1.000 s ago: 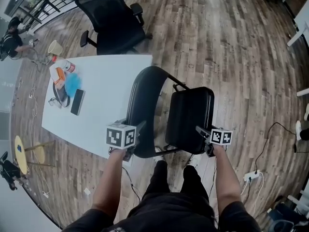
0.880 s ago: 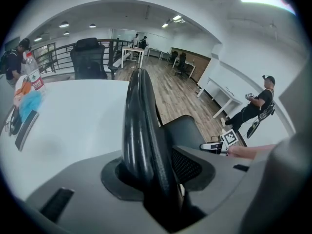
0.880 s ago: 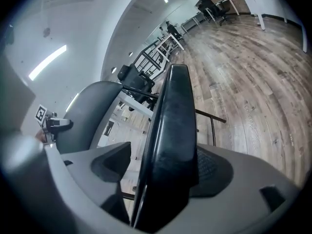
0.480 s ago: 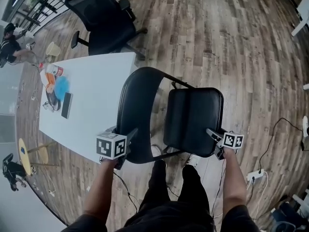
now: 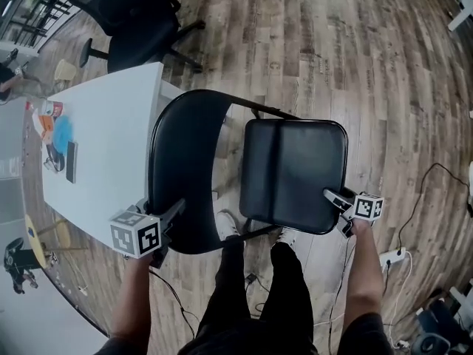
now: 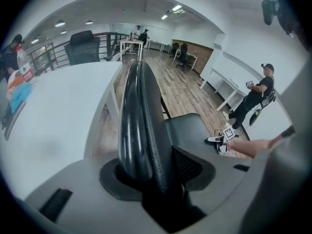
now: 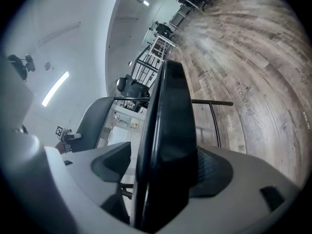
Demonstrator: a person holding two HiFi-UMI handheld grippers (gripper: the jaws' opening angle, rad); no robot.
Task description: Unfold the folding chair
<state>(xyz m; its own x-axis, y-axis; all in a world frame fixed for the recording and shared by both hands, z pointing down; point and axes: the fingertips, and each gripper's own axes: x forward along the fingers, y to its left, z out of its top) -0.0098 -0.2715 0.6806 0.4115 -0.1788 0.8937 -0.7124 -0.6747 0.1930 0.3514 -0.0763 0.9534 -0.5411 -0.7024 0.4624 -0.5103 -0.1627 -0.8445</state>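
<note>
Down on the wood floor (image 5: pixel 355 58), just beside the white desk (image 5: pixel 103 146) — folding chair (image 5: pixel 222 172), seat (image 5: pixel 295 172) lying nearly flat, backrest (image 5: pixel 181 168) upright. Left hand-held gripper (image 5: pixel 174 211) clamped on the backrest's curved rim; right hand-held gripper (image 5: pixel 334 197) clamped on the seat's edge.

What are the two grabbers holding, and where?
The folding chair: the left gripper clamps the backrest's rim, the right gripper clamps the seat's edge near a corner.
</note>
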